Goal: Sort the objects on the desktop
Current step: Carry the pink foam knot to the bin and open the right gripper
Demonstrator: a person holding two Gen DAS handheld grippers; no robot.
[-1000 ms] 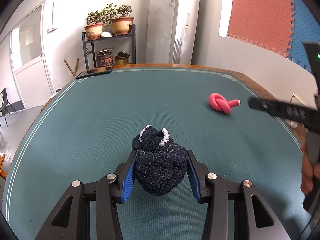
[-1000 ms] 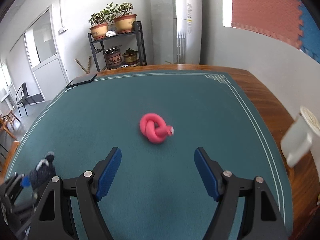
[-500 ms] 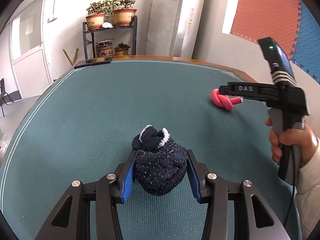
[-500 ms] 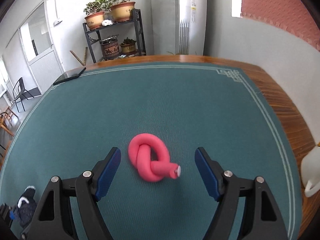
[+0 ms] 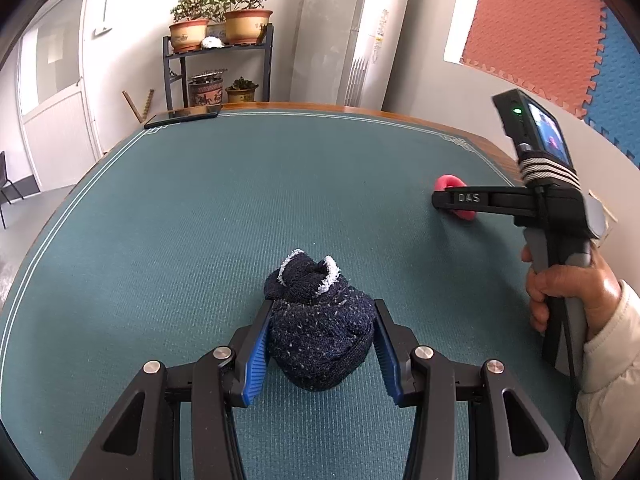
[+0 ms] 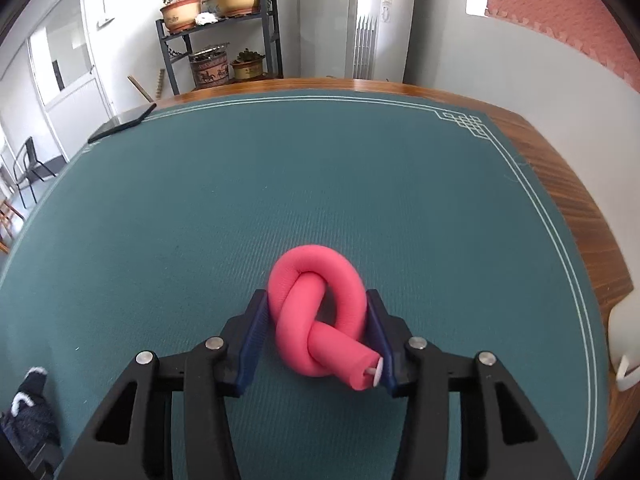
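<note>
A rolled navy sock ball [image 5: 320, 340] with a white cuff rests on the green mat [image 5: 200, 240], and my left gripper [image 5: 322, 308] is shut on it, blue pads pressing both sides. A pink foam tube tied in a knot [image 6: 296, 320] lies on the mat between the jaws of my right gripper [image 6: 316, 300]. Those jaws are closing and both pads touch the knot's sides. In the left wrist view the right gripper's finger [image 5: 460, 199] covers most of the pink knot [image 5: 448, 181], with a hand [image 5: 568, 288] on its handle. The sock ball [image 6: 28, 412] shows at the lower left of the right wrist view.
A black phone [image 6: 120, 124] lies at the mat's far left corner. The wooden table rim [image 6: 580, 200] runs along the right, with a white object [image 6: 624, 344] at its edge. A plant shelf [image 5: 216, 60] and a tall white unit stand beyond the table.
My right gripper moved forward and down over the pink knot, and its jaws narrowed from wide apart to touching it. The left gripper kept still with the sock ball.
</note>
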